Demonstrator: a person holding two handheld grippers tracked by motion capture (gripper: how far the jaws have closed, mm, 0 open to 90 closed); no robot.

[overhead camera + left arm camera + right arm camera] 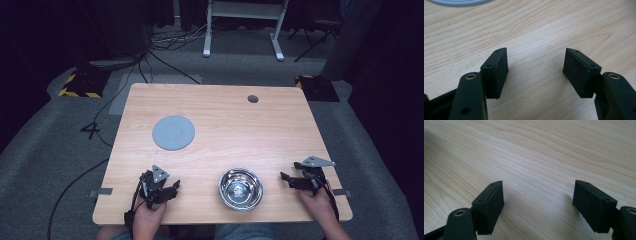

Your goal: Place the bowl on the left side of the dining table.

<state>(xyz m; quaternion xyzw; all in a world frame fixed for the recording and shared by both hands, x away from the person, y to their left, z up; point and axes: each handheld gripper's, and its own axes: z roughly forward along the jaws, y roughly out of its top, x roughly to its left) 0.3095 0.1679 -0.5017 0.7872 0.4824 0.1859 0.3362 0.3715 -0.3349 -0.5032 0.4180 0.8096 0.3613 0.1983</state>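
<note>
- Sitting near the table's front edge, the steel bowl [240, 188] lay between the two grippers, upright and untouched, with only a small glinting shape or reflection inside that I could not make out.
- Left gripper [172, 189] rested just beside the bowl's left, jaws released with bare wood between them; right gripper [286, 178] stood a little farther off on the other side, its jaws likewise spread and holding nothing.
- Judged from this, the work was at its start: neither hand had yet reached for anything. The next move would likely call for one gripper to close on the bowl's thin rim, a slippery hold.
- High view alone gave the bowl and the grey round plate [173, 132] lying well apart toward the far left.
- Left gripper view caught that plate's edge [456, 2] at top; right gripper view gave wood table [544, 157] between parted pads [489, 206].
</note>
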